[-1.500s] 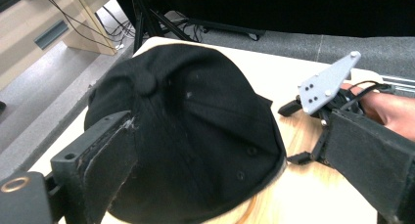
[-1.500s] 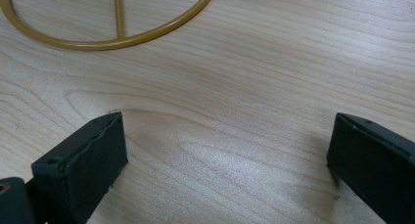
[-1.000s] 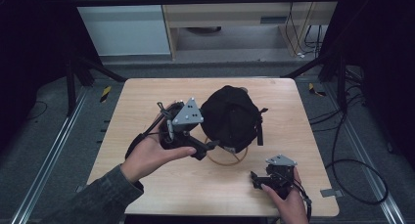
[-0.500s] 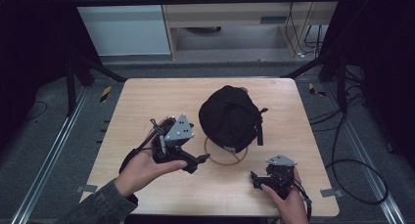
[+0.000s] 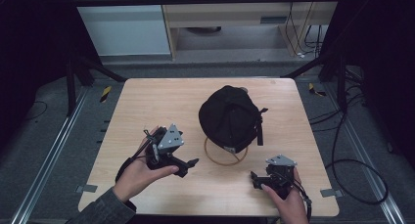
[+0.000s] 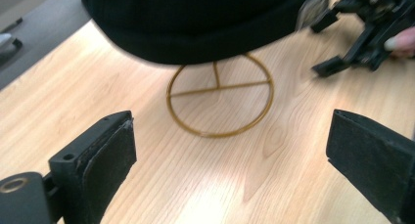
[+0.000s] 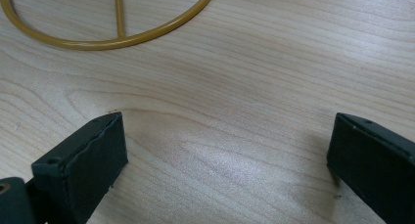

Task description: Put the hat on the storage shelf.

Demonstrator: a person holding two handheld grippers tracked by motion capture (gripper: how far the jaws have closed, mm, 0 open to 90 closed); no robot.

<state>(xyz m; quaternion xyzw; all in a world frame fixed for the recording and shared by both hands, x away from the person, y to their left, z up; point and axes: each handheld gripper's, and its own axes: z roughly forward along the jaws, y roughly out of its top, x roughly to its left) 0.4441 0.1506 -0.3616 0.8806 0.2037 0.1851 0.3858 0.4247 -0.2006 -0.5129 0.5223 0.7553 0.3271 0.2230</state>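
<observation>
My left gripper (image 5: 188, 166) jaws spread wide, nothing between them. Ahead of its fingers (image 6: 105, 155): black cap (image 5: 230, 118) sitting on gold wire stand (image 6: 220, 99), over the wooden table (image 5: 147, 106). My right gripper (image 5: 254, 179) also spread, empty, low over the table; stand ring just beyond its fingers (image 7: 88, 160).

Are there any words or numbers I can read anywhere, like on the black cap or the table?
None can be read.
Black cap: a small pale tag at its rim, too blurred to read.
Gold wire stand: no writing.
Wooden table: no writing.
Both grippers: no labels visible.
</observation>
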